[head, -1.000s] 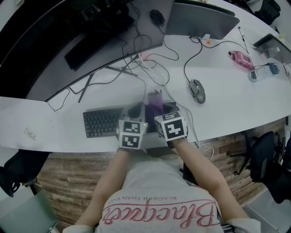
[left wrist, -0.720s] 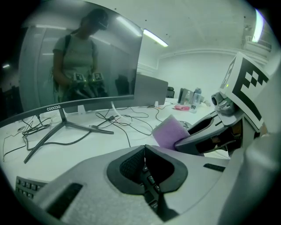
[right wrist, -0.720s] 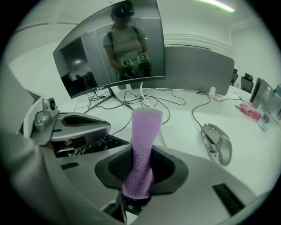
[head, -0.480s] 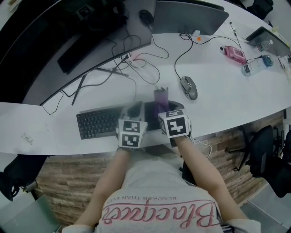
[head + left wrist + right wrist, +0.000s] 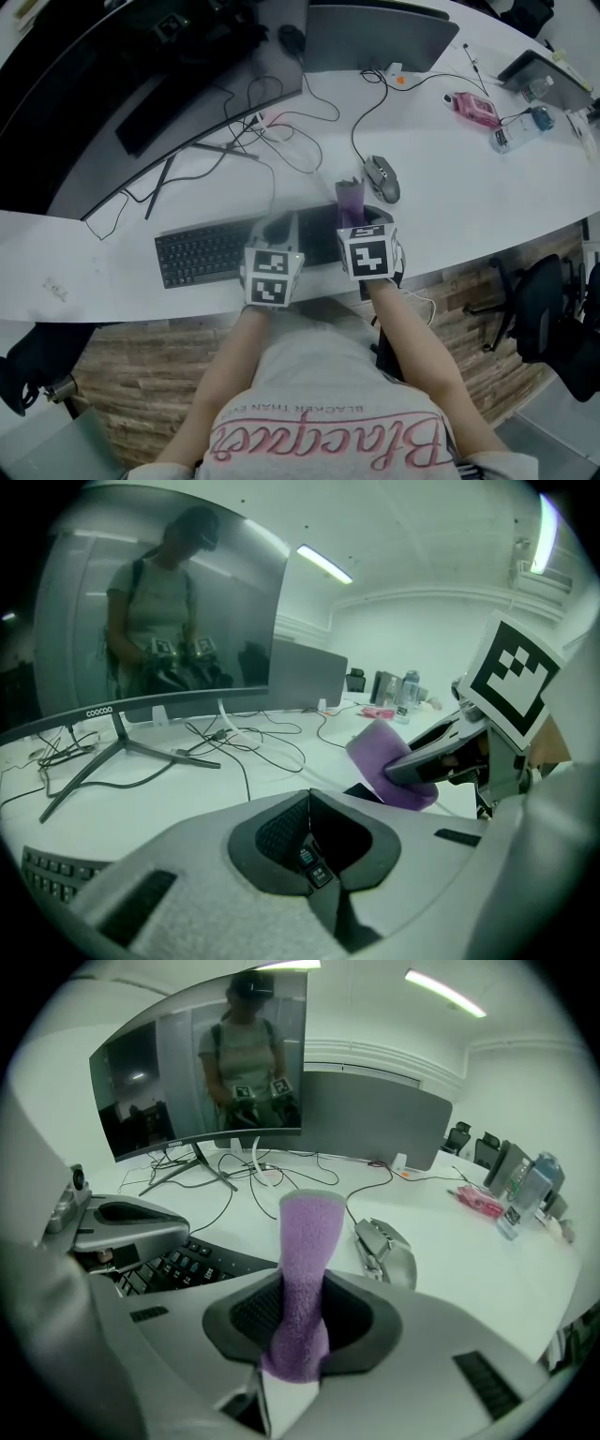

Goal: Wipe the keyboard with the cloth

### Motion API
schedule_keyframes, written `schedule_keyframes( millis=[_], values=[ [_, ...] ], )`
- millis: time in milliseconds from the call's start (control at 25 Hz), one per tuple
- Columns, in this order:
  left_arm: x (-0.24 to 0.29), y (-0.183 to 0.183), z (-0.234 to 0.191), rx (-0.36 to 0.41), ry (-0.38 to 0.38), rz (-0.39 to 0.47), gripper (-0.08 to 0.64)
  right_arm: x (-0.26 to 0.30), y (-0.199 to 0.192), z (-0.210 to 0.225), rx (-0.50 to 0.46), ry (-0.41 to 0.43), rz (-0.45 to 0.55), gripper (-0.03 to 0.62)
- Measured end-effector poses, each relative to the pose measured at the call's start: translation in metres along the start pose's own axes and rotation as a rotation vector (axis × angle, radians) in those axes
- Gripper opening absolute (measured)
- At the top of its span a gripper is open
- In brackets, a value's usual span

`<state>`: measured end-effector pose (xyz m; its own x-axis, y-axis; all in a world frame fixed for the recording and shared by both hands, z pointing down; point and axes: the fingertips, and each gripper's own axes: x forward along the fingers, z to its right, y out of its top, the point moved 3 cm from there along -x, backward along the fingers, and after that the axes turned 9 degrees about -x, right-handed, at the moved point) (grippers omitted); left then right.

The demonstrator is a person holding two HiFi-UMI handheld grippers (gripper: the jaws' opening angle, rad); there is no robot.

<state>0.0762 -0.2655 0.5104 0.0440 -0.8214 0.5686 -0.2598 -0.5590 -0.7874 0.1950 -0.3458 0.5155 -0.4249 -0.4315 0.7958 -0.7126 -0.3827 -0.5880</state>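
My right gripper (image 5: 298,1330) is clamped on the purple cloth (image 5: 307,1260): the jaws pinch its near end, and the rest of the folded strip stands out straight ahead of them, its free end squared off. My left gripper (image 5: 317,872) has its jaws pressed together with nothing between them. The two grippers sit side by side, the left one just to the left of the right. The black keyboard (image 5: 202,251) lies on the white desk (image 5: 469,202) under and ahead of my left gripper and runs away to its left; its right end reaches to about my right gripper. From the right gripper view the keys show just left of the cloth, below the left gripper's jaws, and I cannot tell whether the cloth touches them. A grey mouse (image 5: 382,178) rests just ahead and to the right of the cloth, apart from it, its cable curling away from me. Farther ahead of both grippers stands the curved monitor (image 5: 202,1072) on a thin splayed stand, with loose cables (image 5: 281,131) on the desk between it and the keyboard. To the monitor's right stands a grey screen back (image 5: 375,37). Well off to the right of my right gripper lie a pink object (image 5: 473,108) and a bottle (image 5: 516,134) on its side
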Motion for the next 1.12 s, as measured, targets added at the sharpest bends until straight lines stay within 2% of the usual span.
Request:
schedule_keyframes(
  millis=[200,600,880,1120],
  values=[
    [-0.010,0.007,-0.001,0.003,0.002,0.029,0.005,-0.015,0.010,0.004,0.060,-0.023,0.052,0.091],
    [-0.043,0.035,-0.010,0.031,-0.001,0.138,0.005,-0.055,0.052,-0.022,0.049,-0.007,0.220,0.091],
    [-0.080,0.058,-0.028,0.041,0.013,0.214,0.005,-0.073,0.080,-0.058,0.045,0.060,0.304,0.091],
    [-0.112,0.063,-0.054,0.054,0.034,0.237,0.005,-0.079,0.104,-0.107,0.051,0.159,0.344,0.091]
  ],
)
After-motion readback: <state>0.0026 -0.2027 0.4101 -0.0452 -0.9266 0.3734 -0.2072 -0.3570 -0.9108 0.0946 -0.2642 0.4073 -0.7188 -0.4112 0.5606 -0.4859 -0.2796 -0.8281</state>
